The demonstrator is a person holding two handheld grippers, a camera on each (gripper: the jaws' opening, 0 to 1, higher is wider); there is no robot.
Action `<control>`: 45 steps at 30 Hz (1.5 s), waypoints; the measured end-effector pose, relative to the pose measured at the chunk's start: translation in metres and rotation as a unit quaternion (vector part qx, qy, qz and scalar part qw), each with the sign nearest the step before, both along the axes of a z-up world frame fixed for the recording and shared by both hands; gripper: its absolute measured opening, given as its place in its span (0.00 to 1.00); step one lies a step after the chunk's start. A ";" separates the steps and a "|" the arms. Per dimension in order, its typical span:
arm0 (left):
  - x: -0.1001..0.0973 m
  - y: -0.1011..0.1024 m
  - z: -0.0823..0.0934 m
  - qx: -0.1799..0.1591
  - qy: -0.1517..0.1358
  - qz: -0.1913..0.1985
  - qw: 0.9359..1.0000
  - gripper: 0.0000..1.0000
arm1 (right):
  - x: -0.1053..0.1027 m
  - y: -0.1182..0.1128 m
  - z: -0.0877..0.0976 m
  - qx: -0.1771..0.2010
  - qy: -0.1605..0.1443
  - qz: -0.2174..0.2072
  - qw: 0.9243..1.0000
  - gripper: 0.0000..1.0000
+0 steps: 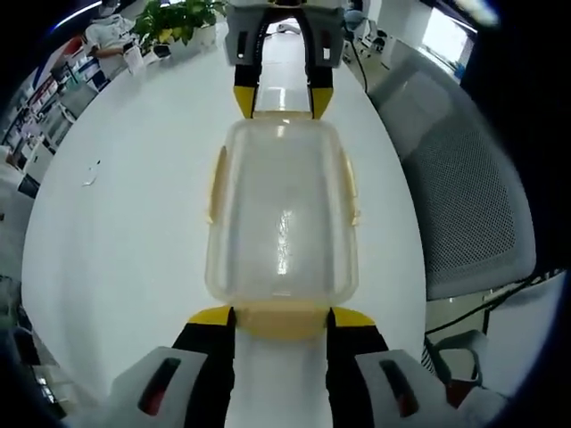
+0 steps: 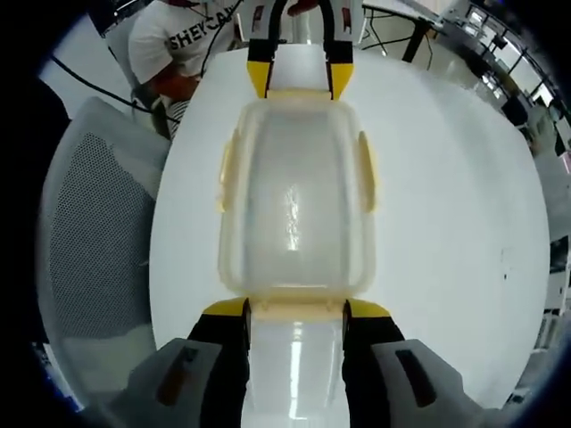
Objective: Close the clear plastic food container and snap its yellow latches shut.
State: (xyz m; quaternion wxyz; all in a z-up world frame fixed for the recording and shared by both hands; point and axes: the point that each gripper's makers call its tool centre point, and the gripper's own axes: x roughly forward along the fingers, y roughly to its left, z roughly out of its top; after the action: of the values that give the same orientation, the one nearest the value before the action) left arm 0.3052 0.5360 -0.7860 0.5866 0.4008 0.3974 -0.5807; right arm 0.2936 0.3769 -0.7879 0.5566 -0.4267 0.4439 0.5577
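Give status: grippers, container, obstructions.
Left gripper and right gripper open, jaws straddling opposite end latches. Clear container lid on, resting on white table. Long-side latches look flared out. Nothing in the way.

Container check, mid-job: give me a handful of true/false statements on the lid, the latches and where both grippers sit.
1. The lid sits on top of the clear container. True.
2. The left gripper straddles a yellow end latch with its jaws apart. True.
3. The right gripper is off to the side, away from the container. False: it sits at the end opposite the left gripper, jaws either side of that end's latch.
4. The container rests on a dark wooden bench. False: it is on a white table.
5. A grey mesh chair stands beside the table. True.
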 end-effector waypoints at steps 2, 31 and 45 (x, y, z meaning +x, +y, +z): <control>-0.002 -0.001 0.001 0.008 -0.001 -0.001 1.000 0.35 | -0.001 -0.001 0.001 -0.001 0.001 0.002 1.000 0.37; -0.006 -0.062 0.012 0.000 0.002 -0.004 1.000 0.35 | -0.007 -0.063 0.010 -0.016 -0.004 0.001 1.000 0.37; -0.013 -0.103 0.012 -0.004 0.009 0.010 1.000 0.35 | -0.008 -0.104 0.005 -0.021 0.000 0.017 1.000 0.37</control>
State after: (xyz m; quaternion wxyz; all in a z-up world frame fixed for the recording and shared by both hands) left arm 0.2926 0.4330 -0.7744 0.5907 0.3894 0.4043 -0.5796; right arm 0.2853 0.2727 -0.7833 0.5375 -0.4458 0.4483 0.5580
